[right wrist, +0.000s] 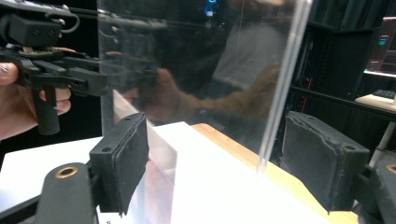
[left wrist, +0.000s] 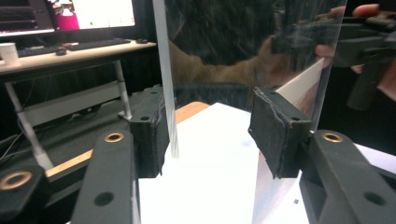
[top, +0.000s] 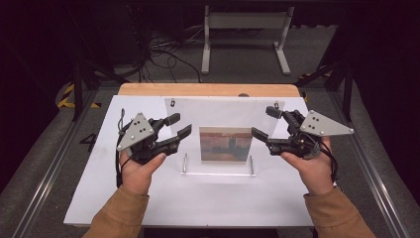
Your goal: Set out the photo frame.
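High view: a clear acrylic sheet point(top: 223, 116) stands mid-table with a picture point(top: 225, 144) at its foot. The left gripper point(top: 179, 126) sits at 9 o'clock, the right gripper point(top: 264, 123) at 3, both gaping wide.

Left gripper view: the sheet's edge runs between the parted pads point(left wrist: 148, 135), unpinched.

Right gripper view: same deal. The sheet looks stiff, slick and scratchable, so best squeezed at its side edges.

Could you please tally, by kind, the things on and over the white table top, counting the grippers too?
Handheld grippers: 2, left gripper and right gripper
Clear acrylic panels: 1, the clear panel standing upright between them
Pictures: 1, a picture card behind the panel's lower part
Clear stand feet: 1, the base
Total: 5
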Available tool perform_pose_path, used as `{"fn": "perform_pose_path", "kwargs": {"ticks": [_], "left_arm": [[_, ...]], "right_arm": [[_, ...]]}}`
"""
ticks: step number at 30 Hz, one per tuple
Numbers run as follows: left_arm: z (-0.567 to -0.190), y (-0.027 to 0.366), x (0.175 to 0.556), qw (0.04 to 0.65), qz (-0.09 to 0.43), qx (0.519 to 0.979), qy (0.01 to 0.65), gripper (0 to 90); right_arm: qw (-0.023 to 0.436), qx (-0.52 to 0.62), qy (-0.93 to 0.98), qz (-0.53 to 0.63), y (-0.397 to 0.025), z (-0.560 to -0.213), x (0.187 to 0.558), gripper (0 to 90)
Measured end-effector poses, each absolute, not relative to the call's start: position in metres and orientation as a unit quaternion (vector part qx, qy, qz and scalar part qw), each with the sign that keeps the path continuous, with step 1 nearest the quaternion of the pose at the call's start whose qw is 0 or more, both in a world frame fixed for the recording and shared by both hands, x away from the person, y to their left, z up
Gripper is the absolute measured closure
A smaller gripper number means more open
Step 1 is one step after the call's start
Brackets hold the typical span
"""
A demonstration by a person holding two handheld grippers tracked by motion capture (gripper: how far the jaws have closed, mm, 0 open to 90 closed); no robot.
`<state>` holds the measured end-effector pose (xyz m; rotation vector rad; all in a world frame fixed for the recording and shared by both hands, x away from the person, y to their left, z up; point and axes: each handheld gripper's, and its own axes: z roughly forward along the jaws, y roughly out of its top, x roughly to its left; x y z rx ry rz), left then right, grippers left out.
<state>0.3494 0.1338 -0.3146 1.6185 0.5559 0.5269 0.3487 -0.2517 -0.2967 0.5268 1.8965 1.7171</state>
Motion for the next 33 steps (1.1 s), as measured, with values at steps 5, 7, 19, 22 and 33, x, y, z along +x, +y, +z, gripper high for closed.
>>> {"fn": "perform_pose_path", "kwargs": {"ticks": [5,7,19,22,33], "left_arm": [[-0.319,0.136,0.355,0.620,0.231,0.706,0.253,45.3],[-0.321,0.137,0.359,0.620,0.228,0.705,0.258,45.5],[-0.327,0.141,0.365,0.613,0.226,0.706,0.273,39.5],[-0.330,0.148,0.363,0.606,0.224,0.708,0.283,30.0],[-0.349,0.196,0.335,0.564,0.235,0.726,0.316,23.6]], "right_arm": [[0.265,0.198,0.696,0.637,-0.258,-0.298,0.347,22.0],[0.265,0.201,0.693,0.639,-0.262,-0.300,0.347,21.4],[0.269,0.227,0.689,0.634,-0.285,-0.307,0.342,19.4],[0.270,0.235,0.693,0.626,-0.291,-0.309,0.339,19.1],[0.275,0.271,0.722,0.574,-0.319,-0.321,0.319,18.0]]}}
